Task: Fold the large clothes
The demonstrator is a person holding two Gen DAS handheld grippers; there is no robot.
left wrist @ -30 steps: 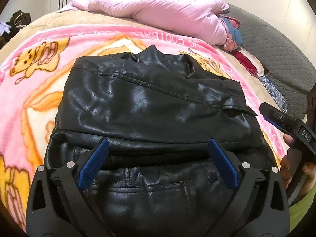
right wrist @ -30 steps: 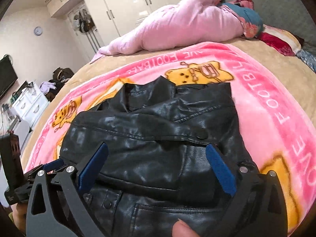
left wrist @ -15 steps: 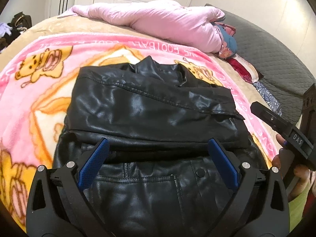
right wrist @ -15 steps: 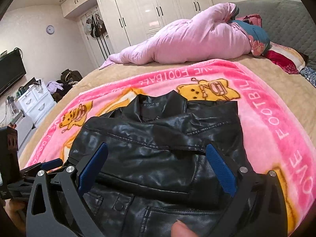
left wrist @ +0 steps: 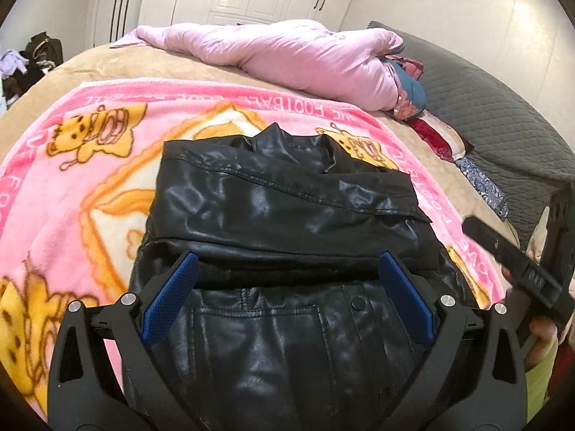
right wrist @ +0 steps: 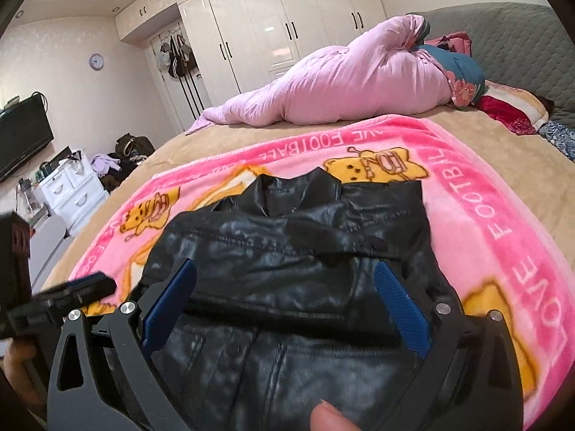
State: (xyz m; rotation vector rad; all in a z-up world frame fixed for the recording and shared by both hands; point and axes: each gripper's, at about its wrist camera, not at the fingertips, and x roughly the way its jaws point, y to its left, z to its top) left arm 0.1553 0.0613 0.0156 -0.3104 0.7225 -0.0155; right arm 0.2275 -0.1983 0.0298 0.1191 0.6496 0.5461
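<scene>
At the far left of the right wrist view, a black flat television [right wrist: 21,136] hangs on the wall above a white chest of drawers [right wrist: 73,188]. On the bed, a pink fleece blanket with yellow cartoon figures [left wrist: 82,165] is spread over a tan bedsheet [left wrist: 107,61]. The left claw [left wrist: 285,262] is spread wide with nothing between its blue pads [left wrist: 172,291], hovering over the near part of the black leather jacket [left wrist: 280,208]. That jacket lies in the middle of the blanket, its sleeves folded across the body and its collar pointing to the far side. The right claw [right wrist: 285,271] is likewise released and empty, poised above the jacket's lower half, with a fingertip [right wrist: 332,415] showing at the bottom edge. Beyond the blanket, a bunched pale pink quilt [right wrist: 345,89] rests on the bedsheet. To the right stands a grey quilted headboard [left wrist: 496,115].
</scene>
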